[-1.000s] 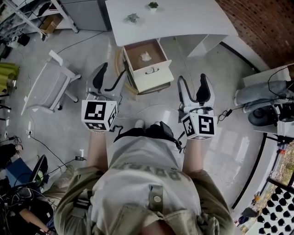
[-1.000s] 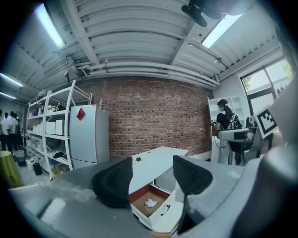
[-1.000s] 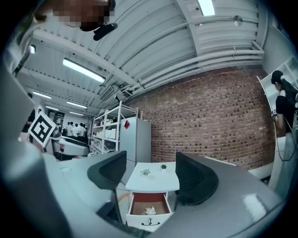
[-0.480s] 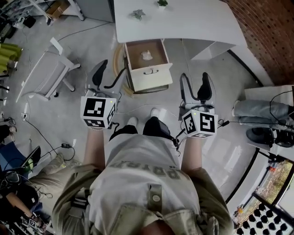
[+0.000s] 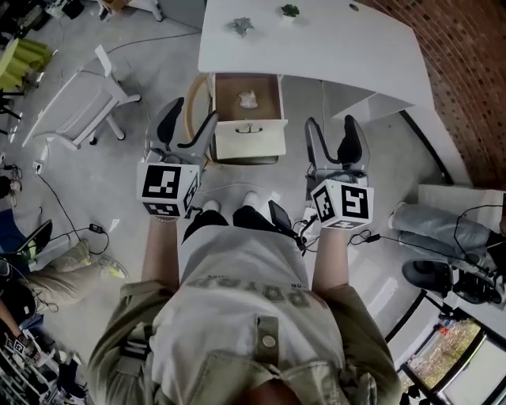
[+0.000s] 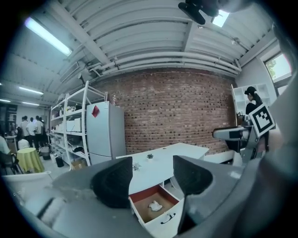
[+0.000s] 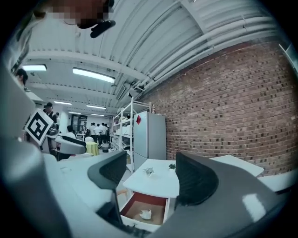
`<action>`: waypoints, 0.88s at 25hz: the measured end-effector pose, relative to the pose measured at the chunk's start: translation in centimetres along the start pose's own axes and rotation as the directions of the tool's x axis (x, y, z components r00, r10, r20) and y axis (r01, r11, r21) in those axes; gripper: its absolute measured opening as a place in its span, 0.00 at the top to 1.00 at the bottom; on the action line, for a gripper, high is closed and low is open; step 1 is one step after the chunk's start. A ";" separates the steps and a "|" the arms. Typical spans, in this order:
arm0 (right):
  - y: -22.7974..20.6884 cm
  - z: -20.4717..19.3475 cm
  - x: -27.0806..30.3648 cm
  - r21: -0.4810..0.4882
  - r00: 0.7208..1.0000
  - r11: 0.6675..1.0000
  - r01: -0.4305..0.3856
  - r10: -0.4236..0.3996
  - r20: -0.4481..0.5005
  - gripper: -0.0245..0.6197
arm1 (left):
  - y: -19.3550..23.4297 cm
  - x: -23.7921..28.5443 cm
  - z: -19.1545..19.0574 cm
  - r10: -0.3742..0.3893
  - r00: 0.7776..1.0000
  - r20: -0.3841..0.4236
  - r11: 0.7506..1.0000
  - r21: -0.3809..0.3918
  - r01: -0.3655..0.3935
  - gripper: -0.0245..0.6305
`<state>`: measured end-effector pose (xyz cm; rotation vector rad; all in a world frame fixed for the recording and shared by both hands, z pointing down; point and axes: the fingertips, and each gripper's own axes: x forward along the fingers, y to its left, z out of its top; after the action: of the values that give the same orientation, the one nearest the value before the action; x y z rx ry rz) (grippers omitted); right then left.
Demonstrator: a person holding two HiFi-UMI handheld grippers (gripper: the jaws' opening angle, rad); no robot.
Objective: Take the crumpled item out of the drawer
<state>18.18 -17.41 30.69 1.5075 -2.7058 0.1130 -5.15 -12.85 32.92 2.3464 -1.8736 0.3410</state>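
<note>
A white crumpled item (image 5: 247, 99) lies in the open drawer (image 5: 247, 138) under the white table (image 5: 316, 43). Both grippers are held in front of the drawer, well short of it. My left gripper (image 5: 192, 119) is open and empty, below and left of the drawer. My right gripper (image 5: 332, 130) is open and empty to the drawer's right. In the left gripper view the crumpled item (image 6: 154, 205) shows low between the spread jaws of the left gripper (image 6: 152, 175). In the right gripper view the crumpled item (image 7: 145, 214) sits in the drawer (image 7: 156, 209) below the right gripper (image 7: 150, 175).
Two small plants (image 5: 241, 26) (image 5: 290, 11) stand on the table. A white chair (image 5: 79, 111) stands on the floor at the left, and cables (image 5: 67, 213) trail across the floor. A fridge (image 6: 104, 135) and shelves stand by the brick wall.
The view has swung so the drawer now sits squarely ahead, between the two grippers. Both grippers keep the same open stance in front of the person.
</note>
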 end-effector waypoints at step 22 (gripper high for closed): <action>1.5 -15.2 14.7 -0.051 0.876 0.944 -0.326 0.281 -0.393 0.42 | 2.6 3.4 -4.9 0.101 0.987 -0.124 0.993 -0.041 -0.106 0.53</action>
<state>9.17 -27.85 46.82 0.9024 -2.5503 0.2289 -7.50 -15.56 38.38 2.1516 -1.9282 0.4346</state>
